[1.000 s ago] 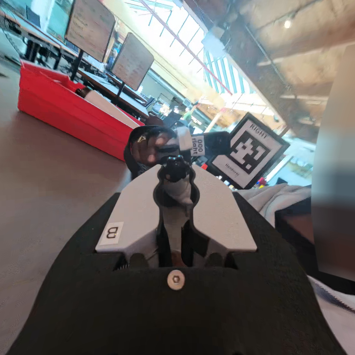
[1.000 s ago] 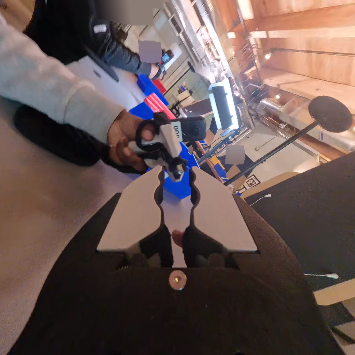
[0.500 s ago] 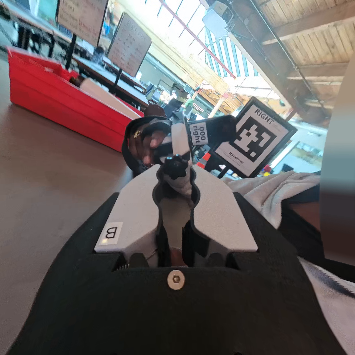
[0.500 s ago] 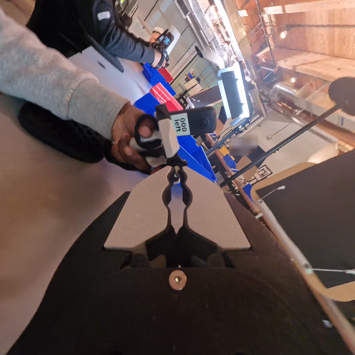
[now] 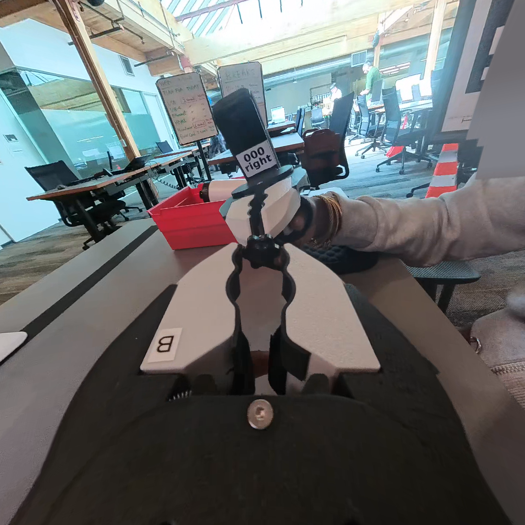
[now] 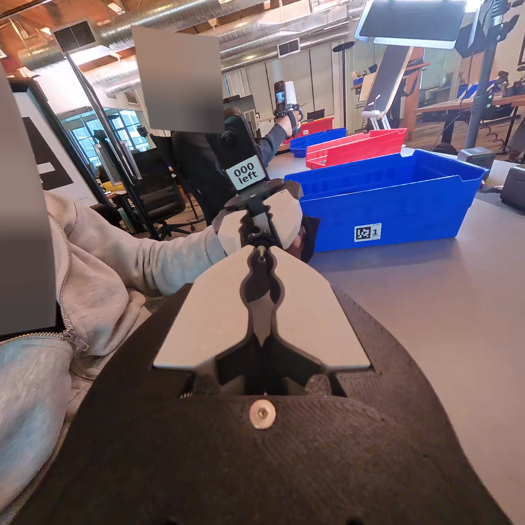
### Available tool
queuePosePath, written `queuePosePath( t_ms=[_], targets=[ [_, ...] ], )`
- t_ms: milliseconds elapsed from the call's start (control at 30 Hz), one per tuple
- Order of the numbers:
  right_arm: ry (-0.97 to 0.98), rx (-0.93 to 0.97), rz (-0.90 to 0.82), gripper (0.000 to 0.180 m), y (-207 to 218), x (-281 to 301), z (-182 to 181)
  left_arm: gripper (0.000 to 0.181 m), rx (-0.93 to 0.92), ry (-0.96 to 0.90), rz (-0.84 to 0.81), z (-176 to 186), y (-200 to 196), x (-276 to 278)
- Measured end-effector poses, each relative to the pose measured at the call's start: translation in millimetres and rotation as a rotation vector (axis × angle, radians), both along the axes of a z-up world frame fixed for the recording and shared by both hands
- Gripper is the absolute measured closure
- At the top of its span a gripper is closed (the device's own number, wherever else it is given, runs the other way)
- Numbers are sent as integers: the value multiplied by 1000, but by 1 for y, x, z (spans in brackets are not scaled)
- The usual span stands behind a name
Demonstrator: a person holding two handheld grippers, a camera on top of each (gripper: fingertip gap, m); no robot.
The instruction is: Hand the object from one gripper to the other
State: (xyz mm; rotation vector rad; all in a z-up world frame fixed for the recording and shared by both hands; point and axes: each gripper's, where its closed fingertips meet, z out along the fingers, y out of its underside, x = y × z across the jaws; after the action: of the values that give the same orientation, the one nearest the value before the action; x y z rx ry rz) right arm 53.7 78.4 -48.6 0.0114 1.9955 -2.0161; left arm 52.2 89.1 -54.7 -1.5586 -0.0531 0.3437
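The screw (image 5: 260,251), a small black one with a knob head, is in the air above the bench (image 5: 85,284), between the two tools that meet tip to tip. The left tool (image 5: 260,252) is partly open and its tips press on the knob from both sides. The right tool (image 6: 261,251) is almost closed and its tips pinch the threaded end of the screw (image 6: 261,252). So both tools have hold of the one screw.

The right hand (image 5: 301,224) comes in from the right side, in a grey sleeve with bracelets at the wrist, and holds its tool about level. The left hand (image 6: 301,238) is mostly hidden behind its tool, and its grey sleeve reaches across from the left.

In the left wrist view there is one red bin (image 5: 187,221) on the bench behind the tools, two whiteboards and one orange cone (image 5: 446,167). In the right wrist view I count two blue bins and two red ones; the nearest blue bin (image 6: 397,210) is just behind the tools.

The bench is flat and plain, dark brown in one view and grey in the other. The room is a big open office with wooden beams, desks and black chairs
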Motion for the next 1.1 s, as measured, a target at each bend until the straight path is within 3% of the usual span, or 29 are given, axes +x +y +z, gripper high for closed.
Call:
queuePosePath(
  t_ms=[133, 200, 333, 667, 767, 833, 900, 1000, 1100],
  targets=[
    [134, -17, -27, 170, -1, 1, 0, 156, 42, -138, -47, 2, -1, 1],
    [362, -35, -115, 160, -1, -1, 1, 156, 108, -326, -112, 4, -4, 1],
    [845, -37, -265, 160, 2, 2, 3, 156, 244, -728, -295, 7, -11, 2],
    [1007, 18, -259, 171, -5, 7, -9, 156, 160, -793, -330, -5, -4, 11],
    [942, 7, -243, 173, -4, 8, -6, 148, 163, -710, -327, -1, -3, 12],
    [808, -6, -237, 174, -4, 5, -2, 139, 174, -544, -262, 5, -3, 9],
    [542, 14, -172, 174, -4, 2, -3, 124, 121, -288, -146, 6, -4, 6],
    [133, 33, -58, 174, -5, -1, -6, 123, 63, 53, -10, 12, -6, 5],
    [-85, -8, 28, 174, -2, 1, 0, 126, 24, 83, 5, 8, -6, 3]
  ],
)
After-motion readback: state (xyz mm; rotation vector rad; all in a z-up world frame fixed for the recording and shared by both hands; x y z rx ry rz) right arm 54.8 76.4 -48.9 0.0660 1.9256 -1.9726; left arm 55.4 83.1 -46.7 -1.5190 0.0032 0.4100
